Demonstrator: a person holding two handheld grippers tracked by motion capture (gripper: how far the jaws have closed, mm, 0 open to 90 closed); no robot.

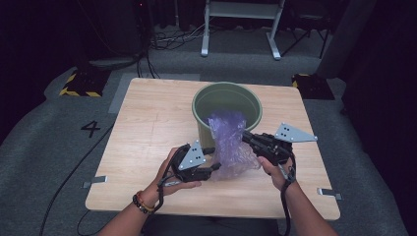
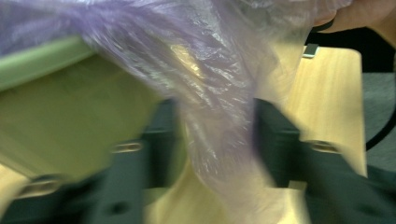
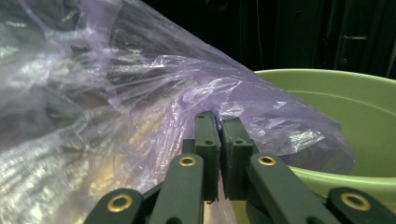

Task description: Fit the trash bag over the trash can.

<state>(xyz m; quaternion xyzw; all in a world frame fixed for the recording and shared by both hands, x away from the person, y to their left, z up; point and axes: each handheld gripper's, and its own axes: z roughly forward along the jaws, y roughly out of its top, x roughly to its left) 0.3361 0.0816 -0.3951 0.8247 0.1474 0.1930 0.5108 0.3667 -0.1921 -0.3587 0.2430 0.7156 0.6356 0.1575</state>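
A round green bin (image 1: 226,88) stands on the wooden table (image 1: 147,113). A crumpled purple plastic bag (image 1: 228,142) hangs over the bin's near rim and down its outside. My right gripper (image 1: 244,135) is shut on the bag's film near the rim; in the right gripper view its jaws (image 3: 219,126) are pressed together on the bag (image 3: 116,93) in front of the bin (image 3: 336,93). My left gripper (image 1: 216,167) reaches the bag's lower part. In the blurred left gripper view its jaws (image 2: 217,140) stand apart with a strand of bag (image 2: 210,93) between them, beside the bin wall (image 2: 70,116).
The table's near edge lies just behind my hands, with metal clips (image 1: 94,182) on its left and right sides. A cable (image 1: 69,177) trails over the grey floor at the left. White desk legs (image 1: 204,34) stand beyond the table.
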